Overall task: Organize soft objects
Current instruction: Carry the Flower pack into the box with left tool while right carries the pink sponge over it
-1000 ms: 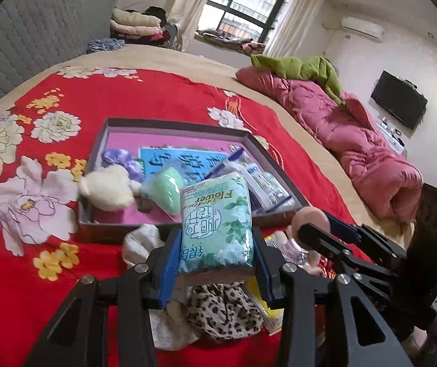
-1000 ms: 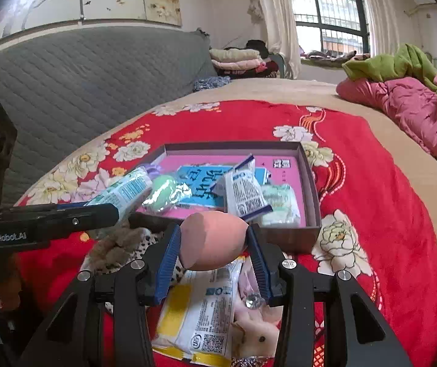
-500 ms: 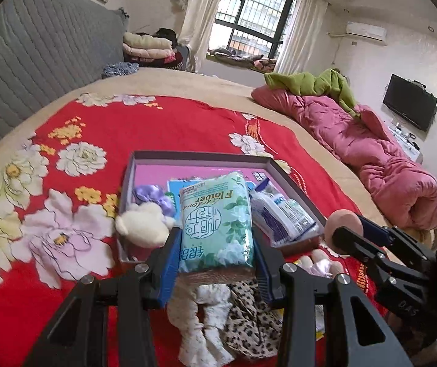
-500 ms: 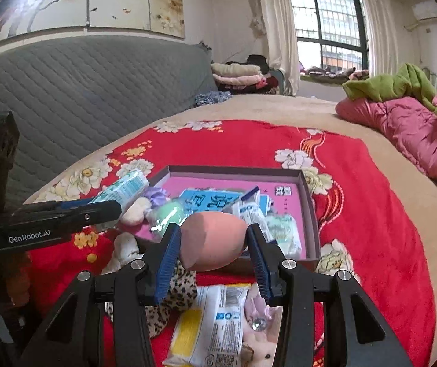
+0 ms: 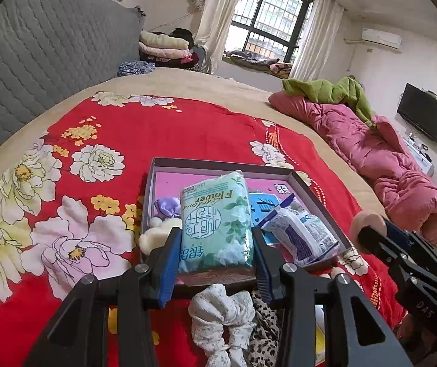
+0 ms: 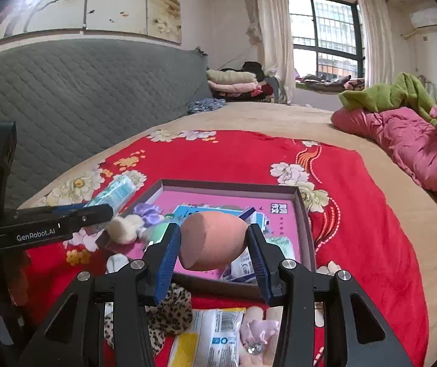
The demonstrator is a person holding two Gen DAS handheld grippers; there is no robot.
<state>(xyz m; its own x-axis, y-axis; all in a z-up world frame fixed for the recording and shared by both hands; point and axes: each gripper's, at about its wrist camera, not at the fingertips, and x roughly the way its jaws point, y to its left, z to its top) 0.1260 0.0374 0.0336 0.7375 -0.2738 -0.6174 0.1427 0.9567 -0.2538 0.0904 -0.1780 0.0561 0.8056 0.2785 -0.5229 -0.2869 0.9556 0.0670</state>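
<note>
A green tissue pack (image 5: 217, 223) printed "Flower" is sitting clamped between the blue pads of the left tool (image 5: 215, 260), which is holding it partway open at the pack's width, raised over the near edge of the shallow box (image 5: 316, 195). A peach makeup sponge (image 6: 214, 241), egg-shaped with one flat cut face, is being gripped the same way by the right tool (image 6: 214, 260), its pads pressing on both sides of the sponge above the box's near wall.

The box, dark-walled with a pink floor, is lying on the red floral bedspread (image 5: 163, 134). Inside it a purple scrunchie (image 5: 166, 206) is lying near the left wall, a cream plush piece (image 5: 157, 235) is resting at the near left corner, and a blue-and-white packet (image 5: 299, 235) is leaning toward the right wall over a blue printed sheet (image 5: 262, 203). From the right wrist view a light green item is partly showing behind the left pad, too hidden to name.

In front of the box, on the bedspread, a white lace scrunchie (image 5: 218, 315) is lying just beside a leopard-print cloth (image 5: 264, 330). The right wrist view is also showing a yellow-and-white packet (image 6: 209, 336) and a pale pink plush item (image 6: 258, 330) near the leopard print.

Farther out, a pink quilt (image 5: 380, 159) with a green garment (image 5: 331, 90) on it is lying along the bed's right side, and a grey quilted headboard (image 6: 81, 98) is standing behind
</note>
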